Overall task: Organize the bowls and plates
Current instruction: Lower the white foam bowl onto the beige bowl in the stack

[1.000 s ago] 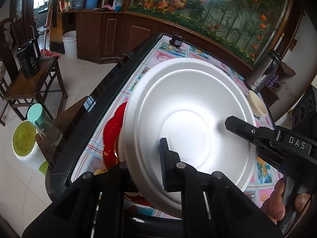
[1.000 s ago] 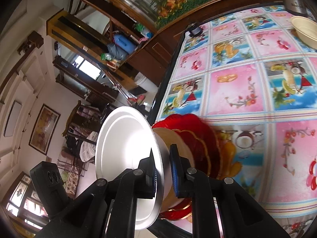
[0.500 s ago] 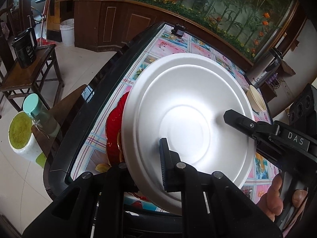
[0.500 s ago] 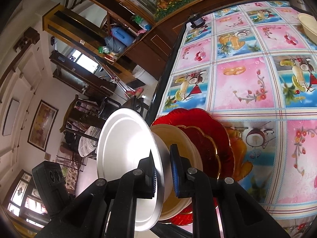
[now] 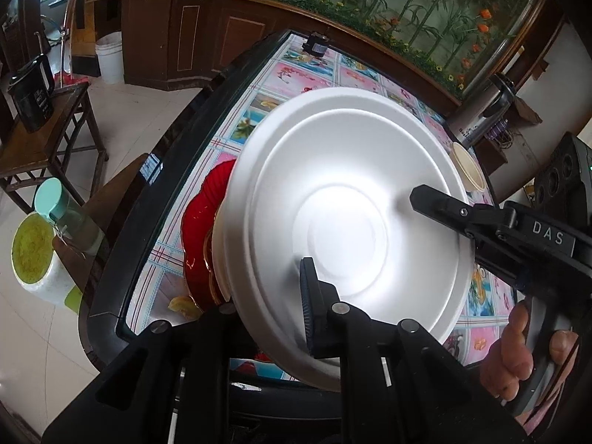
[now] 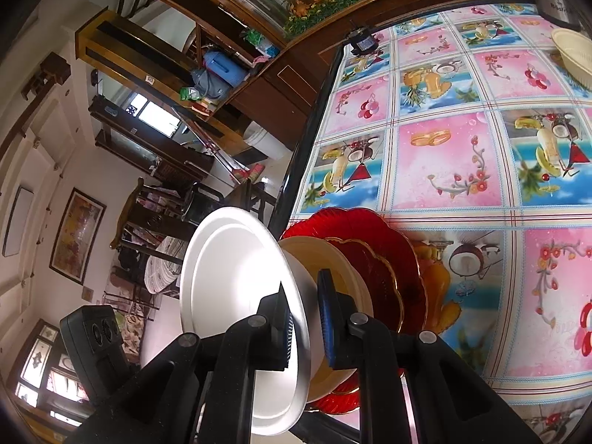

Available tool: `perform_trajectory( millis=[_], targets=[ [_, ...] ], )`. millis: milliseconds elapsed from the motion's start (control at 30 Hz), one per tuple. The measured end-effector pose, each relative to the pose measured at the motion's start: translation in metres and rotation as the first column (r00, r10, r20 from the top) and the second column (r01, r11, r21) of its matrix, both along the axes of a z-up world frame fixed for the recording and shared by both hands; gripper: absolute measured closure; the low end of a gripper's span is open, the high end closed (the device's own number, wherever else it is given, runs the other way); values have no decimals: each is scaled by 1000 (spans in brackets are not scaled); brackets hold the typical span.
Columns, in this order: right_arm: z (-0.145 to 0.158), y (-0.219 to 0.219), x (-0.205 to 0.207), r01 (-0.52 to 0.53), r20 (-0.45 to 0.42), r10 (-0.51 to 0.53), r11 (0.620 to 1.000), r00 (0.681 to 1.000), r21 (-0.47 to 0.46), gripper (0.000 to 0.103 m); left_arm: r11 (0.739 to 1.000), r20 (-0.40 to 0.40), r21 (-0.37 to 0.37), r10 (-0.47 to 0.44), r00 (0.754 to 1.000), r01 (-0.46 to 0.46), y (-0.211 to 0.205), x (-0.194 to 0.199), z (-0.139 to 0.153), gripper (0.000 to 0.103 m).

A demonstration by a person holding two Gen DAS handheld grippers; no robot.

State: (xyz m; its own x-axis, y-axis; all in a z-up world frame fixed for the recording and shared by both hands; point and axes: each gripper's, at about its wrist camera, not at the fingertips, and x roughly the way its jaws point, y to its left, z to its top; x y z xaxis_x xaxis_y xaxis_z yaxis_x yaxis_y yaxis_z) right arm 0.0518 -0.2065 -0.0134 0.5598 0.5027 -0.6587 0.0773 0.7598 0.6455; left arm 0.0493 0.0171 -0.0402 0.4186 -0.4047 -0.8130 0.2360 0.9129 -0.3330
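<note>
Two handheld grippers share one white plate, tilted up on edge above a stack at the near-left corner of the surface, which wears a pink-and-blue pictured cloth. Left gripper has the plate's near rim, at 6 o'clock in its own view; only one blue-padded finger shows in front, the other is hidden behind the plate. Its jaws are nearly closed on the rim and easing open a little. Right gripper pinches the rim from the other side, jaws nearly closed w/ the rim between the pads; in the left view it enters at 3 o'clock, a hand on its grip.

Progress, as a judgement: partly done. Under and behind the white plate sits a cream bowl, then a small red scalloped dish, a large red plate and an amber dish at the bottom, already nested. The white plate is not yet laid down. A second cream bowl stands well apart at 1 o'clock in the right view, not yet gathered.

Around: a small dark object at the far edge, a steel flask near the far bowl. Off the surface at 9 o'clock in the left view, a wooden stool w/ a black jug, a teal-capped bottle and a white cup. Nothing stands between plate and stack; the stack sits near the edge, so a slip is the risk.
</note>
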Motion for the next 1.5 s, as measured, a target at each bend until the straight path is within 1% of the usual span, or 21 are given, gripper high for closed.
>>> perform_trajectory(
  millis=[133, 333, 500, 800, 833, 933, 967, 1000, 1033, 1067, 1100, 1133, 1200, 1500],
  targets=[
    [-4, 2, 3, -4, -14, 4, 1000, 1000, -8, 88, 1000, -9, 6, -4, 1000, 4, 1, -1, -1, 89],
    [-19, 3, 8, -7, -55, 7, 1000, 998, 2, 88, 1000, -22, 0, 2, 1000, -2, 3, 0, -3, 89],
    [-22, 6, 11, -8, -62, 8, 1000, 998, -6, 88, 1000, -29, 3, 10, 1000, -10, 3, 2, -5, 89],
    [-27, 10, 15, -14, -64, 14, 1000, 998, -7, 88, 997, 21, 74, 17, 1000, -19, -3, -2, 0, 88],
    [-27, 10, 15, -15, -64, 14, 1000, 998, -7, 88, 996, 33, 87, 21, 999, -24, -3, -3, 1, 86],
    [-26, 12, 15, -13, -61, 12, 1000, 998, -16, 88, 990, 83, 137, 34, 996, -45, -4, -6, 6, 86],
    [-26, 13, 15, -13, -57, 12, 1000, 998, -24, 88, 987, 98, 151, 37, 995, -51, -3, -7, 8, 85],
    [-26, 14, 14, -14, -52, 12, 999, 999, -33, 88, 982, 120, 178, 45, 992, -66, -3, -9, 10, 79],
    [-25, 15, 14, -14, -47, 12, 999, 999, -42, 88, 976, 142, 201, 51, 989, -79, -2, -11, 11, 67],
    [-24, 16, 14, -13, -41, 10, 998, 999, -54, 88, 971, 166, 220, 56, 984, -93, -2, -12, 14, 60],
    [-24, 17, 13, -10, -35, 7, 998, 999, -66, 88, 965, 197, 237, 62, 978, -109, -1, -14, 17, 51],
    [-23, 17, 13, -8, -29, 6, 997, 1000, -76, 88, 962, 217, 244, 65, 974, -119, 0, -16, 19, 49],
    [-22, 17, 13, -5, -22, 3, 996, 1000, -87, 88, 956, 244, 262, 68, 967, -133, 2, -17, 22, 49],
    [-22, 15, 12, 2, -16, -3, 996, 1000, -85, 88, 937, 273, 314, 63, 960, -151, 0, -17, 20, 49]
  ],
)
